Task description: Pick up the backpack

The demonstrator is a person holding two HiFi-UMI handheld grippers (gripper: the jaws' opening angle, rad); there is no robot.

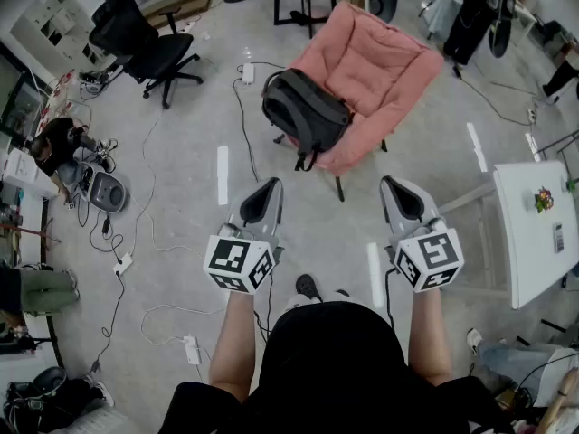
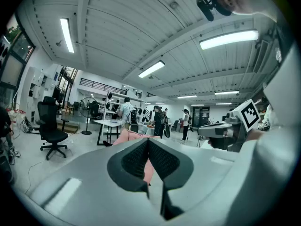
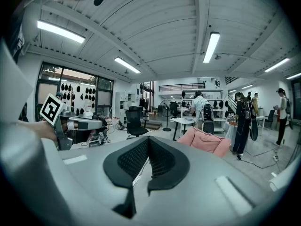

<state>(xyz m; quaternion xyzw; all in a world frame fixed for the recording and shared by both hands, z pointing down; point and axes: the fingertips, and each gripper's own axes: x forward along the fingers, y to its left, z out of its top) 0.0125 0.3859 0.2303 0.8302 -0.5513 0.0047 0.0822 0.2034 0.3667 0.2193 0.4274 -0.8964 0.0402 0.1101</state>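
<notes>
A black backpack [image 1: 304, 111] rests on the front left edge of a pink folding chair [image 1: 371, 75], straps hanging down. Both grippers are held level in front of me, well short of the chair. The left gripper [image 1: 273, 186] is shut with nothing in it, and so is the right gripper [image 1: 387, 184]. In the left gripper view the shut jaws meet at the tip of the left gripper [image 2: 148, 141], with a strip of the pink chair [image 2: 128, 136] beyond. The right gripper view has the right gripper [image 3: 148, 139] shut and the pink chair [image 3: 209, 142] to its right. The backpack is hidden in both gripper views.
A black office chair [image 1: 149, 48] stands at the back left. Cables and power strips [image 1: 191, 349] trail over the grey floor. A white table [image 1: 541, 229] is at my right. Bags and gear [image 1: 99, 191] lie along the left wall. People stand by desks [image 3: 244, 119] beyond the chair.
</notes>
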